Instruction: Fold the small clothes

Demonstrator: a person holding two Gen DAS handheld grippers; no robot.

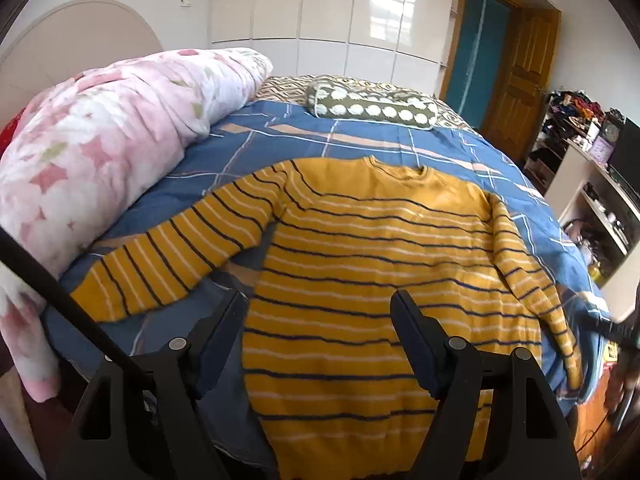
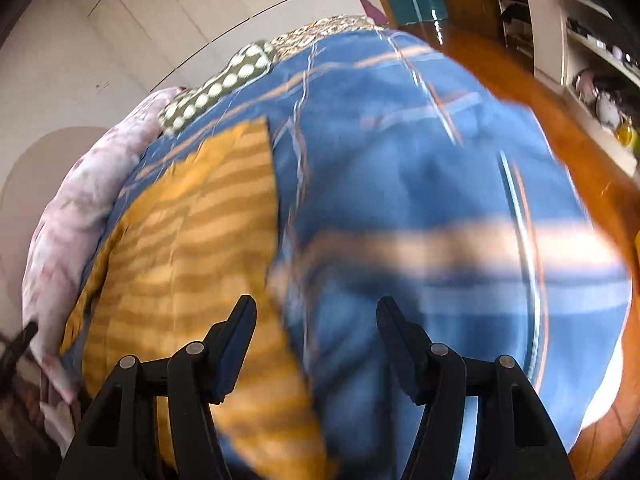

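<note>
Fingers of the left gripper (image 1: pixel 320 312) and right gripper (image 2: pixel 316 316) are spread, holding nothing. The striped sweater (image 1: pixel 360 280) lies flat near the bed's (image 1: pixel 360 136) front edge, unfolded. The first fold looks pending: a sleeve needs grasping next.

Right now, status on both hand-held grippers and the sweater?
Left hand-held gripper open, empty. Right hand-held gripper open, empty, view blurred. Sweater flat on bed, unfolded. Nothing lies on it.
</note>
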